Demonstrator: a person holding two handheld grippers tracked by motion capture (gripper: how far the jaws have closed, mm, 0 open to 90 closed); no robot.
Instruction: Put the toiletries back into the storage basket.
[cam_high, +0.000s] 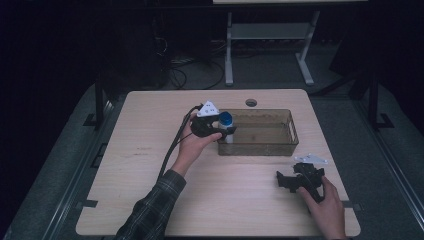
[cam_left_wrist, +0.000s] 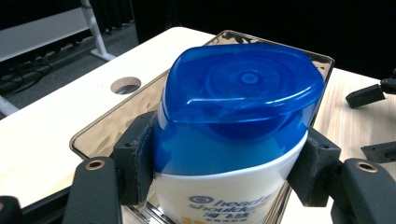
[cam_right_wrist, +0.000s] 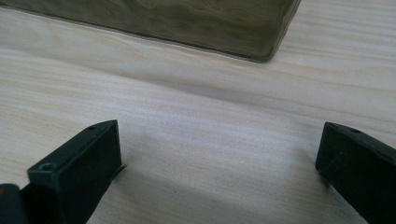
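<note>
Shampoo bottle (cam_left_wrist: 233, 140), white w/ blue cap, stands upright at the left end of the clear brown bin (cam_high: 290, 131), approx mid-tabletop (cam_high: 150, 150) toward the far edge; whether it is inside or just at the bin's wall can't be told. Left claw (cam_high: 220, 129) pinches it, pads (cam_left_wrist: 135, 158) pressed on both sides just below the cap. Right claw (cam_high: 289, 181) sits on the tabletop near the right front corner, well apart from the bin, jaws spread w/ nothing between, person's hand (cam_high: 325, 202) on it.
</note>
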